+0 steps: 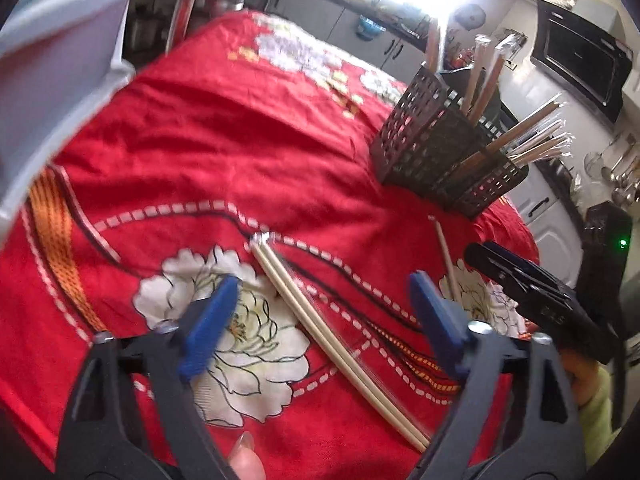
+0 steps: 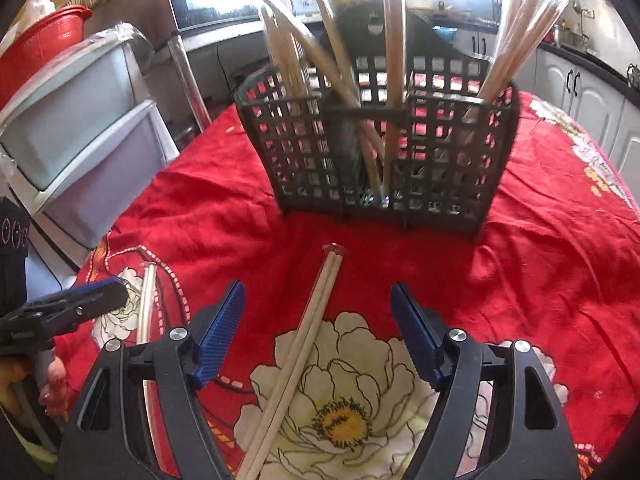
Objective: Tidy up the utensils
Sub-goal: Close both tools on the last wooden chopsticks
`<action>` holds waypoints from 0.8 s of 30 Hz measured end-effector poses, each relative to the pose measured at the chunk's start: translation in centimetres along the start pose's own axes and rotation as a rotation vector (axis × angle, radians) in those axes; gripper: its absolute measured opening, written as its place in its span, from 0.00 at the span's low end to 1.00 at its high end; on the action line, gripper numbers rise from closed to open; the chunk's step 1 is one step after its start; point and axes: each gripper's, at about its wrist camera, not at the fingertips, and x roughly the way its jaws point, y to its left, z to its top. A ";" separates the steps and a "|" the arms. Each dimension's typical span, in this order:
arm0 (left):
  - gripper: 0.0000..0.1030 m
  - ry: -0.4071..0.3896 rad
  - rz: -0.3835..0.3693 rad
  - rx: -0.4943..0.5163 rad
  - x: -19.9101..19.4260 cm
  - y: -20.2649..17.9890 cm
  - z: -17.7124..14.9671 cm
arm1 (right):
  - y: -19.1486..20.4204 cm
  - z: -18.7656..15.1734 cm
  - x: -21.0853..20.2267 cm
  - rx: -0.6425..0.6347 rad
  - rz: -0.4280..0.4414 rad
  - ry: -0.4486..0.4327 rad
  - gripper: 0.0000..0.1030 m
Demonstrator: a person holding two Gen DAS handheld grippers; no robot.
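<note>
- Stacked grey plastic bins (image 2: 80,128) are seen at the far left, beside the table edge, with a red basket (image 2: 44,36) behind them.
- Left gripper (image 1: 320,312) is spread wide; nothing is pinched. A wrapped chopstick pair (image 1: 332,332) is laid on the red floral cloth (image 1: 224,152) between its fingers.
- Right gripper (image 2: 318,332) is also spread, empty; a second wrapped pair (image 2: 304,344) is laid between its fingers, tip pointed at the holder.
- Black slotted utensil holder (image 2: 380,152) is stood upright on the cloth; many wrapped chopsticks (image 2: 394,60) are leaned inside across its compartments.
- Open cloth is left between holder and both grippers; the cloth's right edge is near the white cabinets (image 2: 592,96).
</note>
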 end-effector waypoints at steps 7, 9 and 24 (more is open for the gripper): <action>0.59 0.039 -0.008 -0.028 1.4 0.4 0.2 | -0.5 0.7 2.3 0.013 0.017 0.081 0.69; 0.59 0.046 0.000 -0.026 1.8 0.4 0.5 | -0.6 0.9 3.0 0.018 0.011 0.102 0.67; 0.37 0.071 0.124 0.024 4.5 -0.1 3.4 | 0.5 2.9 6.1 -0.032 -0.083 0.172 0.27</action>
